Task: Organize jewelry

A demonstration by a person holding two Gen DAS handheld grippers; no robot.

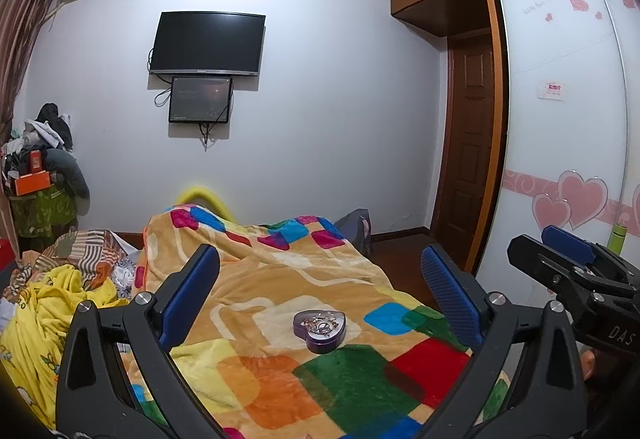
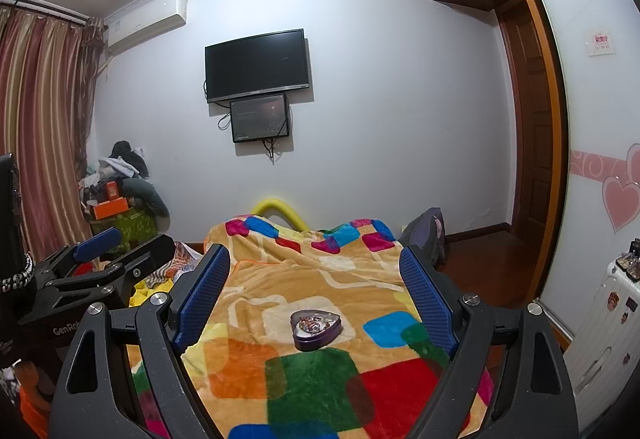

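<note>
Both are spread wide with nothing between the blue pads. The left hand-held gripper (image 1: 320, 295) hangs above the bed, and the right hand-held gripper (image 2: 316, 293) does the same right next to it; each one shows up at the edge of the other's view. Straight ahead of both, roughly centered between the fingers and a bit beyond the tips, sits a purple heart-shaped tin (image 1: 319, 331) with no lid on, a tangle of jewelry (image 1: 319, 324) piled inside. It rests on the colorful patchwork blanket (image 1: 280, 279) covering the bed. Farther out past the tin, a TV (image 1: 208, 43) hangs on the far wall with a smaller screen (image 1: 200, 100) just under it.
</note>
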